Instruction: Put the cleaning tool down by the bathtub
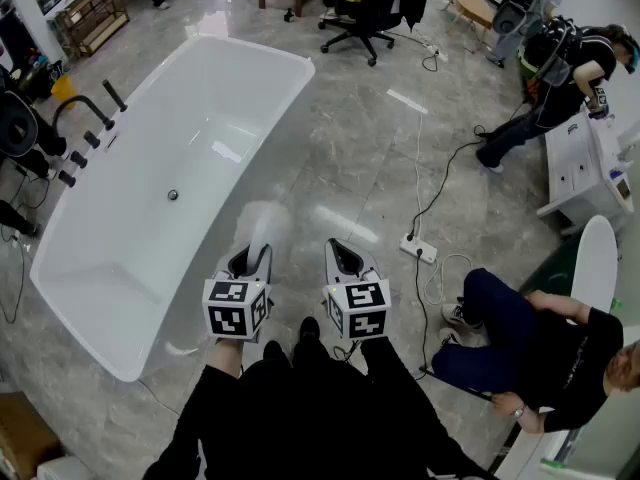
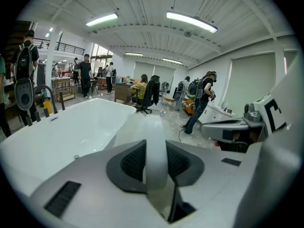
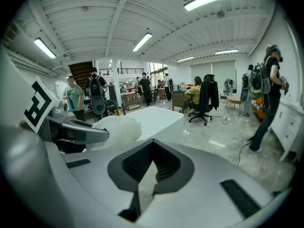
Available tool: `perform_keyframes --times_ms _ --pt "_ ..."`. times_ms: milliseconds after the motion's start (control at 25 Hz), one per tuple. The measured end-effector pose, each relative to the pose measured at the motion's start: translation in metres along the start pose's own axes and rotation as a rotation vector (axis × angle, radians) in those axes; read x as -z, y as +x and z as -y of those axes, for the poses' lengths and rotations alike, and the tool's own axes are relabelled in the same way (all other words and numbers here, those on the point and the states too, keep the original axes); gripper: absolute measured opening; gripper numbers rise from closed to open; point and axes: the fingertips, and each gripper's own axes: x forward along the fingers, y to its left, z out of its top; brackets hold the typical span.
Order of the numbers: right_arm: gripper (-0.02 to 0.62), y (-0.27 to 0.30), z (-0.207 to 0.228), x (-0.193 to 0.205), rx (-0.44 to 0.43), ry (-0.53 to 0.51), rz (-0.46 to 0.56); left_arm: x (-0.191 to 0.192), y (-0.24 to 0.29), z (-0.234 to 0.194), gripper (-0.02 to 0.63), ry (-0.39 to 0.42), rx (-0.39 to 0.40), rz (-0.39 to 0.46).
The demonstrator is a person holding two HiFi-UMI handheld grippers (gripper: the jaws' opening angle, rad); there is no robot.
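The left hand-held gripper (image 1: 251,259) was closed on the white handle of the cleaning tool (image 1: 262,224), with a pad pressed against each side of the handle. The tool's pale fluffy head pointed forward, above the floor (image 1: 360,168) and just beside the near right edge of the bathtub (image 1: 289,64). The right hand-held gripper (image 1: 345,256) was alongside and apart from the tool, its jaws drawn together and empty.

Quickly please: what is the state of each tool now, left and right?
Left tool: closed on the white duster.
Right tool: closed, holding nothing.
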Motion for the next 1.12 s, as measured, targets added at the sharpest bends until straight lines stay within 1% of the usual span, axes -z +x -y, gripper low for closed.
perform_keyframes --times_ms 240,640,840,1120 --pt "-0.002 -0.008 0.007 0.003 -0.001 0.007 -0.023 0.002 0.000 0.011 0.097 -0.012 0.001 -0.018" --pt "-0.002 -0.004 0.016 0.011 0.002 0.028 -0.032 0.008 0.009 0.016 0.097 -0.016 -0.001 -0.033" --pt "-0.002 -0.004 0.026 0.010 0.003 0.013 -0.038 0.002 0.018 0.022 0.097 -0.011 -0.002 -0.037" --pt "-0.001 -0.009 0.049 0.006 0.010 0.042 -0.040 -0.011 0.030 0.031 0.097 -0.006 -0.020 -0.031"
